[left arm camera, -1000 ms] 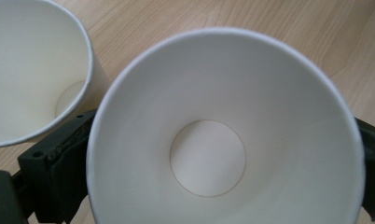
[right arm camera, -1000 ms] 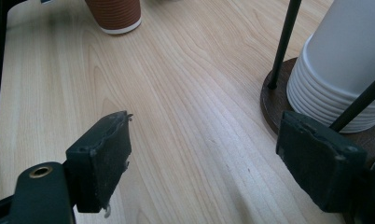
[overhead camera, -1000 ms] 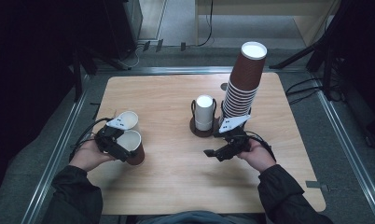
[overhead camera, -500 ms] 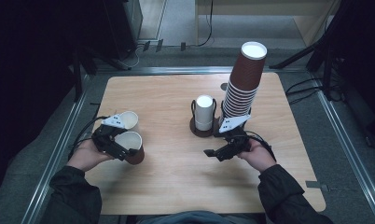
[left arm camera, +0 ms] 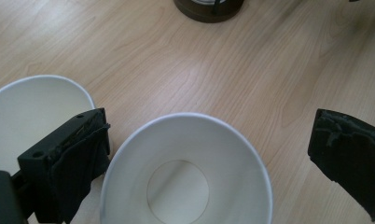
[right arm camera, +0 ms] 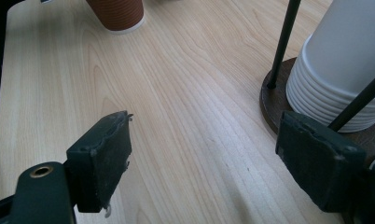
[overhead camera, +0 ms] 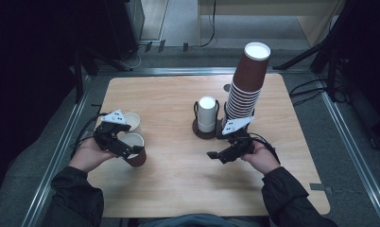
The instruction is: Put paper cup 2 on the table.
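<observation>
Left gripper view: left gripper point(left arm camera: 209, 154) released around brown cup point(left arm camera: 188, 170); right gripper point(right arm camera: 213, 158) released, empty.

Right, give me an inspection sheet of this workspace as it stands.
Surface: wooden table, bare light wood.
Job's things: brown cup upright and empty between the left gripper's jaws; second cup just behind it.
Clutter: tall stack of brown cups at the far right; white cup stack upside down in a round wire holder.
Grippers: left gripper open around the brown cup, right jaw clear of it in the left gripper view; right gripper open, empty, near the holder.
Cables: one trails from each gripper; more on the floor.
Surroundings: dark floor, metal rails around the table.
</observation>
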`<state>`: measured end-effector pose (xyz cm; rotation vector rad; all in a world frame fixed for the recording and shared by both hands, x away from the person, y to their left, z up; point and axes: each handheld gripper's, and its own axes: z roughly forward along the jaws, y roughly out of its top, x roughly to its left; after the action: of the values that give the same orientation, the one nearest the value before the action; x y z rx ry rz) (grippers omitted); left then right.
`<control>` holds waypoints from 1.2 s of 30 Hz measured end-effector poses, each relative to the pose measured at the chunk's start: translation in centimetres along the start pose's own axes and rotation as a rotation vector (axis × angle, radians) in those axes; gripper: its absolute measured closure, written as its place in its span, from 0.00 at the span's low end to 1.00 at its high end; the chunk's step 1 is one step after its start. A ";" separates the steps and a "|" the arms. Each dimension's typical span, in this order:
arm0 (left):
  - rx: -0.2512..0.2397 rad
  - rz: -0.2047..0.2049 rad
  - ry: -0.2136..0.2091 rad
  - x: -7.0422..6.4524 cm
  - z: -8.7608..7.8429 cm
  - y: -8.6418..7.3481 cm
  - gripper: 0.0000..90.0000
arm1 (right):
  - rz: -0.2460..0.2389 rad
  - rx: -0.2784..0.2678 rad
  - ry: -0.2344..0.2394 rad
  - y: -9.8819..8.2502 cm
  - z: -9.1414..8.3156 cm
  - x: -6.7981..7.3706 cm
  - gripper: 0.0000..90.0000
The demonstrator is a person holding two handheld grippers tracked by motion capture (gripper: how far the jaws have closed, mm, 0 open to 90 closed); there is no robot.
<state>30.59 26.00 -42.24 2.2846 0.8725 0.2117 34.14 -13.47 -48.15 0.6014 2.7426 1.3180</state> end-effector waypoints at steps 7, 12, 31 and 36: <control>-0.017 -0.020 -0.019 -0.6 0.3 1.2 0.00 | 0.004 0.001 -0.004 -0.1 -0.1 0.1 0.20; 0.001 0.003 -0.002 -1.5 1.4 1.9 0.00 | 0.002 -0.002 -0.008 -0.3 -0.2 0.2 0.20; 0.018 0.050 -0.037 -5.0 5.2 5.3 0.00 | 0.031 -0.026 -0.023 -0.9 -1.1 1.0 0.20; 0.010 0.049 -0.067 -5.9 6.4 5.9 0.00 | 0.031 -0.024 -0.030 -1.1 -1.2 1.1 0.20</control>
<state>31.61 15.56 -42.79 2.3100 0.7860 0.1522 32.55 -14.65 -48.07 0.6591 2.7004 1.3354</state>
